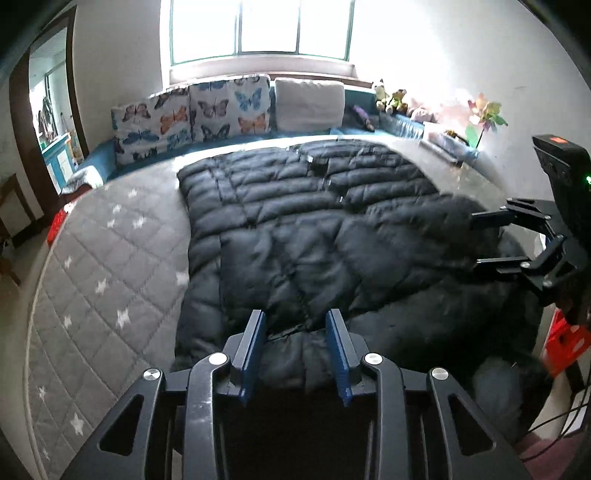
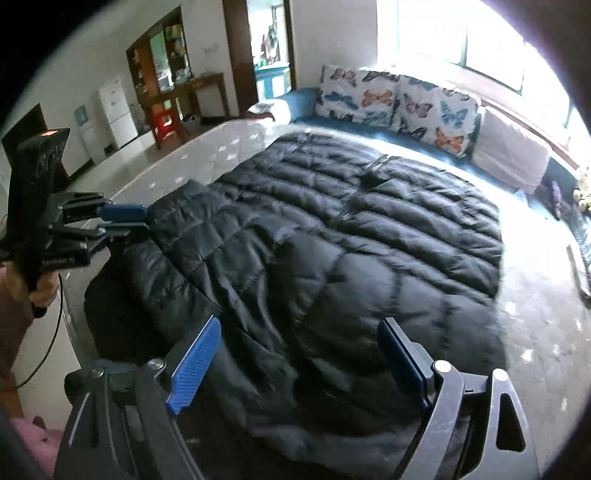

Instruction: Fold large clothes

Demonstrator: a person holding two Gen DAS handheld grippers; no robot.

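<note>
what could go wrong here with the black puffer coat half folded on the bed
1. The left gripper pinches only a thick fold at the black puffer coat's edge; slick, puffy fabric may slip out as it lifts.
2. The right gripper is open with nothing held, so a one-sided pull could skew the fold.
3. The coat's near part hangs past the mattress edge, so the coat might slide off if released.

Bedroom, daylit
Bright window (image 1: 258, 29); white walls; butterfly-print cushions (image 1: 192, 114) on blue bench; grey star-quilted mattress (image 1: 110, 277); white fridge (image 2: 118, 110); wooden doorway (image 2: 236, 55).
</note>
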